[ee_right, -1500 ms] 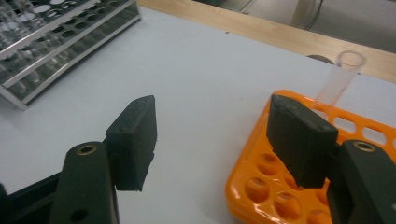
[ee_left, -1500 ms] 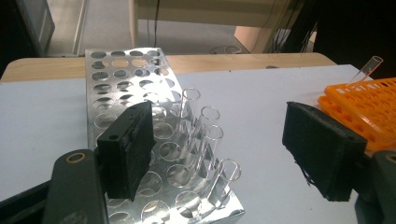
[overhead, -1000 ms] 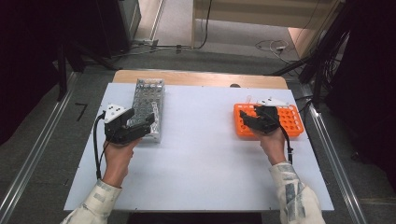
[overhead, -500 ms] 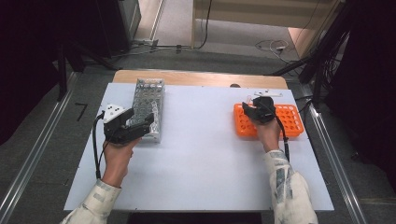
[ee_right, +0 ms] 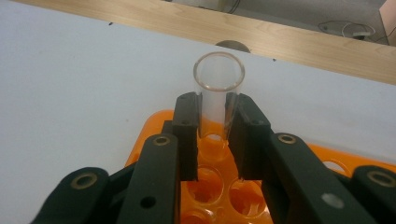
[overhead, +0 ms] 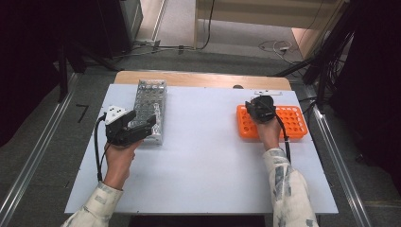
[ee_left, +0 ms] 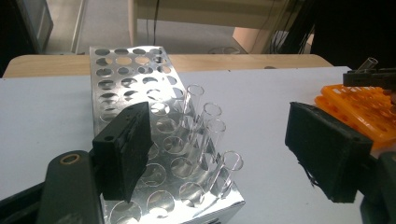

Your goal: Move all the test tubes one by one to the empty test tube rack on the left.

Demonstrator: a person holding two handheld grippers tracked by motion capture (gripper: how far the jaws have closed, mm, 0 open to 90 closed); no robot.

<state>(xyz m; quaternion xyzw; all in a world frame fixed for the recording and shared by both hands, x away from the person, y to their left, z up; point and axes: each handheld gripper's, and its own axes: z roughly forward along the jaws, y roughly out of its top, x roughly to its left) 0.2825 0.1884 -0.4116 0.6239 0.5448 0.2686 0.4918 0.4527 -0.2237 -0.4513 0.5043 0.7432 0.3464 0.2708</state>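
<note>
A silver metal rack [overhead: 150, 106] lies at the left of the white table, with several clear tubes [ee_left: 205, 135] standing tilted at its near end. My left gripper [overhead: 142, 127] is open at that near end; in the left gripper view its jaws stand wide apart around the tubes [ee_left: 224, 154] without touching them. At the right sits an orange rack [overhead: 288, 122]. My right gripper [overhead: 259, 109] hovers over its far left corner, shut on a clear tube [ee_right: 218, 93] held upright above the orange rack's holes [ee_right: 219, 184].
The white table top [overhead: 203, 165] stretches between the two racks. A wooden strip [overhead: 198, 79] runs along its far edge. Cables lie on the floor [overhead: 274, 45] beyond, and metal rails flank both sides.
My right gripper has moved a little away from the person and leftward, carrying the tube to the orange rack's far left corner. The left gripper has stayed in place.
</note>
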